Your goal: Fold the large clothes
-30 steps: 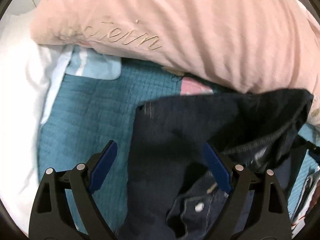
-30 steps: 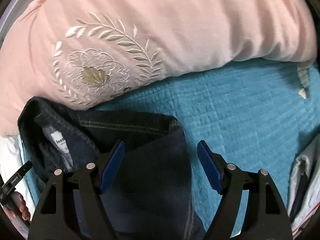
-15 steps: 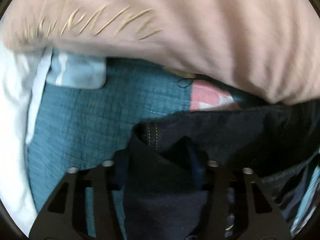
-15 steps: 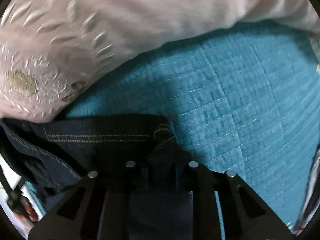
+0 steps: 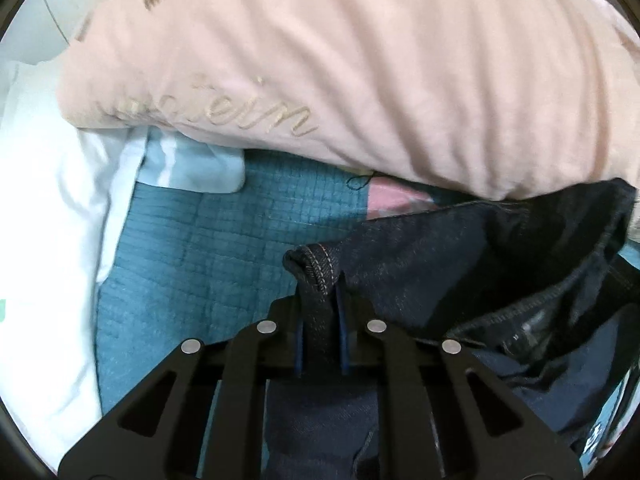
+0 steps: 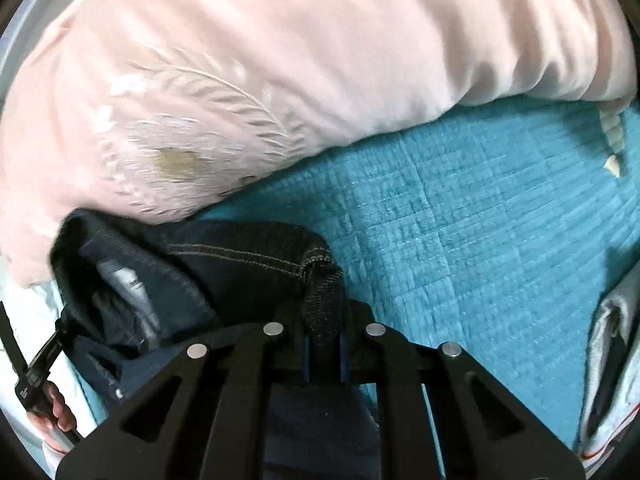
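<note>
Dark blue jeans [image 5: 460, 264] lie on a teal quilt [image 5: 192, 264], their waistband toward a pink pillow. My left gripper [image 5: 320, 320] is shut on the left corner of the waistband, which bunches up between the blue pads. In the right wrist view, my right gripper [image 6: 323, 336] is shut on the right corner of the jeans' [image 6: 224, 256] waistband, just above the teal quilt [image 6: 460, 240]. The open waist with an inner label sags between the two grippers.
A large pink embroidered pillow [image 5: 360, 60] [image 6: 280, 60] fills the space just behind the jeans. White bedding [image 5: 48, 200] lies left. A light garment [image 6: 612, 352] lies at the right edge. The other gripper and a hand [image 6: 44, 400] show at lower left.
Both grippers were open over the jeans a second ago. They have closed on the two waistband corners and pulled the waistband up slightly.
</note>
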### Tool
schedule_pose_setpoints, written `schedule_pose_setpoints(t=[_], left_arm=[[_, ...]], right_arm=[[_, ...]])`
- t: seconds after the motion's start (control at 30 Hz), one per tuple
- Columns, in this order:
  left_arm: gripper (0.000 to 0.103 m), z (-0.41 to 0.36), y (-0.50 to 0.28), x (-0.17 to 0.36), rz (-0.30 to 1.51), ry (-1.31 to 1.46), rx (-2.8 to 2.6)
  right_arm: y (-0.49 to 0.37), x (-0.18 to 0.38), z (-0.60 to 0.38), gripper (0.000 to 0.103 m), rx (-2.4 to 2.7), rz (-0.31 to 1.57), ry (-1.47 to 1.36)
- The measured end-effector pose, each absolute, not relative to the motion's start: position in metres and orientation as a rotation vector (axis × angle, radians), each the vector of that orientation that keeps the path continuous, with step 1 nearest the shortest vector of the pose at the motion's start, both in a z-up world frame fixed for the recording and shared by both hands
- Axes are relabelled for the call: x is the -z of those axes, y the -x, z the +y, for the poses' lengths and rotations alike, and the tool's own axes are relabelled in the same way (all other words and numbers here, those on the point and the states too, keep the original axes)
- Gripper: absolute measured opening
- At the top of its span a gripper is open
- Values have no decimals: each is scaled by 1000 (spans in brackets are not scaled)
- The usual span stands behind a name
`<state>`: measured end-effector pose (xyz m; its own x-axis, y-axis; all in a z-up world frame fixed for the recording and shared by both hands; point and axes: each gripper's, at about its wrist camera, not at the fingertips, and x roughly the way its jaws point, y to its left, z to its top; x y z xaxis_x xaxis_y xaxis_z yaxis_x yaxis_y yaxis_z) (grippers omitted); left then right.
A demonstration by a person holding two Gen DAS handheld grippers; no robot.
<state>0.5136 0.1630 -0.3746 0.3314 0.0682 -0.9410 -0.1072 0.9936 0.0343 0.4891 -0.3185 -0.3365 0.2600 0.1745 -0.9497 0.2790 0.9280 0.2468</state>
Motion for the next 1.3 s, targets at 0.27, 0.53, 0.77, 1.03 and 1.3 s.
schedule_pose_setpoints(t=[0.27, 0.53, 0.77, 1.03, 1.3], left_arm=[[10, 145, -470, 318, 1177, 30, -82], [10, 149, -401, 268, 1128, 90, -82], [10, 166, -317, 251, 1099, 137, -38], [11, 189, -214, 278, 1140, 165, 16], [11, 194, -121, 394, 1341, 116, -12]], right_arm=[[-442, 291, -324, 8, 45, 1274, -400], [-382, 260, -302, 8, 26, 1223, -389], [-302, 230, -296, 8, 6, 1190, -394], [-202, 258, -296, 9, -13, 1231, -411], [-129, 350, -282, 11, 61, 1356, -394]])
